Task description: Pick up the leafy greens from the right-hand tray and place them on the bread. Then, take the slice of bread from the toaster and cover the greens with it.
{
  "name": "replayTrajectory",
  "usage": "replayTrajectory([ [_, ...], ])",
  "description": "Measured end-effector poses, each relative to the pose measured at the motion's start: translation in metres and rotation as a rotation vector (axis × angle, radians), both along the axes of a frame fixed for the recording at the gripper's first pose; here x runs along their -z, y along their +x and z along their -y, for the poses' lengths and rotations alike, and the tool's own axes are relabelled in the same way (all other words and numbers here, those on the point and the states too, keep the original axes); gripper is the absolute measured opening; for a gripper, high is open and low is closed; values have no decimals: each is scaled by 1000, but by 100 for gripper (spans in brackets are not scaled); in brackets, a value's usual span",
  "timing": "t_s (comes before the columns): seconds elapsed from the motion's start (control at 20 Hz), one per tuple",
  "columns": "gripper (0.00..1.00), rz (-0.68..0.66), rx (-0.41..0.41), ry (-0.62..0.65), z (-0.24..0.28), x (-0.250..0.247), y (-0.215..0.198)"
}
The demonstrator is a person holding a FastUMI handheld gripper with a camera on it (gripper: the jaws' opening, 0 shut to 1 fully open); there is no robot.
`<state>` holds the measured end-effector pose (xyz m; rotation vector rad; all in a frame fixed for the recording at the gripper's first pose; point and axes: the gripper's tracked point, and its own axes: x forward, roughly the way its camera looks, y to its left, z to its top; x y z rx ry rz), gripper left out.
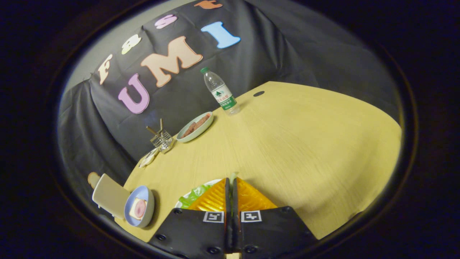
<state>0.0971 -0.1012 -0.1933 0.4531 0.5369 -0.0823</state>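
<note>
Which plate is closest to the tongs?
The white plate holding leafy greens, right under the shut tongs. The blue plate and green plate lie farther off.

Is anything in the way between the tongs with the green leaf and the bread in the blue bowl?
Nothing visible is. The tongs are closed on the leafy greens, over the white tray. Between them and the bread in the blue bowl lies only bare table. The toaster stands beyond the bowl.
</note>
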Motion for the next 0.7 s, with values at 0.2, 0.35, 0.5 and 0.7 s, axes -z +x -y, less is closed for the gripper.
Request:
replayTrajectory([
  [0.2, 4, 73, 0, 40, -7, -23, 1],
  [0.35, 3, 151, 10, 76, -10, -48, -1],
  [0.5, 3, 237, 24, 127, -17, -78, -5],
  [0.7, 3, 347, 41, 173, -28, -114, -13],
])
